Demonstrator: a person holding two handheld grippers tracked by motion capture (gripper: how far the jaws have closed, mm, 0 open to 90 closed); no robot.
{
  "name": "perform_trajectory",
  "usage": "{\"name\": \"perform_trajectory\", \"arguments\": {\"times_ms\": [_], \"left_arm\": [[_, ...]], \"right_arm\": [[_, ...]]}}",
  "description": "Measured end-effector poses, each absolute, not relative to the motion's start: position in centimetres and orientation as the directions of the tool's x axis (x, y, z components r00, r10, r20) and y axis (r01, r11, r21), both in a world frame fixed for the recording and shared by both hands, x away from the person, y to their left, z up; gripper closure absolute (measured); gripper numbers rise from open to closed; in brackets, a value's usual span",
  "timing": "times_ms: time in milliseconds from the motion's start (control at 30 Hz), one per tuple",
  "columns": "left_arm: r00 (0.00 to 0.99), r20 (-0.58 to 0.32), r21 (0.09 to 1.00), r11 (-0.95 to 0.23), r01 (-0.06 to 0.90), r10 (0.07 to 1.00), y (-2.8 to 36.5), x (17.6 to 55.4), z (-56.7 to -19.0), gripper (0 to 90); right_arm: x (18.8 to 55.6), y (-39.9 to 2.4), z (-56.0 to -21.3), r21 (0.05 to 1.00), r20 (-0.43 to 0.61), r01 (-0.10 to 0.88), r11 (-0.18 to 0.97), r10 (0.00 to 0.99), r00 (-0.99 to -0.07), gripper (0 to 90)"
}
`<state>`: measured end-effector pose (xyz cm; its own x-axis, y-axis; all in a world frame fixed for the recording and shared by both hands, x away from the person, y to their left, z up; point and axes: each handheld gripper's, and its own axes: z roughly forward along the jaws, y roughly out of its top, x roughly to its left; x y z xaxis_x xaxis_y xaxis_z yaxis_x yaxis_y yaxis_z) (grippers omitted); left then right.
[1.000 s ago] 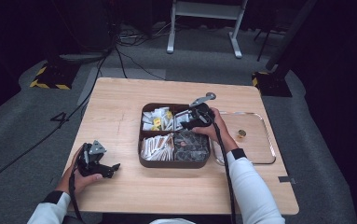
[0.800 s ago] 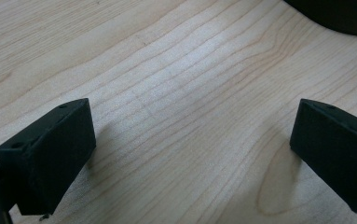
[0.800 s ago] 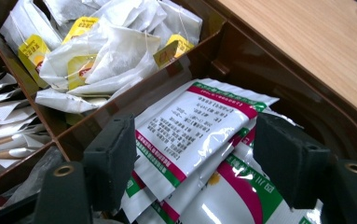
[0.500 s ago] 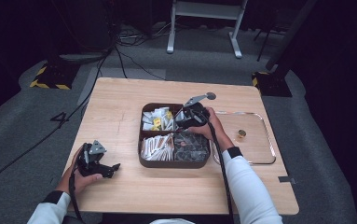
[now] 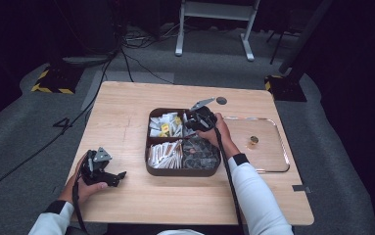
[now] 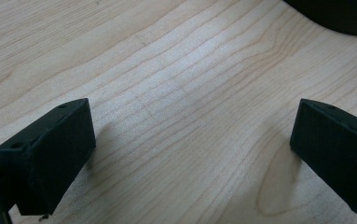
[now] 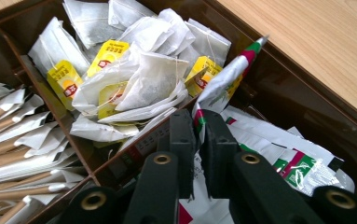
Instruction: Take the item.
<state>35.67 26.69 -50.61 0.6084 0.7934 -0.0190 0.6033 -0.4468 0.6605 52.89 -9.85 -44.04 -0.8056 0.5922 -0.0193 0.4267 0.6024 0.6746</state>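
A dark brown compartment tray [image 5: 182,172] sits mid-table. It holds white and yellow tea bags [image 7: 143,74], paper-wrapped sticks [image 7: 8,154] and flat sachets. My right gripper [image 7: 198,122] is over the tray's far right compartment [image 5: 195,122]. Its jaws have just been closing and are now shut on a red, green and white sachet [image 7: 229,77], which sticks up between the pads. My left gripper [image 5: 117,177] rests at the table's front left, held in a hand. In the left gripper view its jaws [image 6: 192,140] stand wide open over bare wood.
A clear plastic lid [image 5: 273,147] lies flat right of the tray, with a small gold object [image 5: 253,140] on it. A small dark disc [image 5: 221,101] lies on the table behind the tray. The wooden table [image 5: 126,117] is bare to the left.
The right gripper has shifted slightly left over the tray's far compartments and closed on the sachet. The left hand and its gripper have stayed put.
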Motion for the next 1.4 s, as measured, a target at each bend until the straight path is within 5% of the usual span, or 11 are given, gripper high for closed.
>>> {"name": "perform_trajectory", "arguments": {"times_ms": [1400], "left_arm": [[0.608,-0.019,0.661,-0.447,0.603,0.793,26.7,35.7,-50.6,0.3]], "right_arm": [[47.1,-16.6,-39.4,0.855,-0.015,0.274,0.441,0.548,-0.837,87.8]]}}
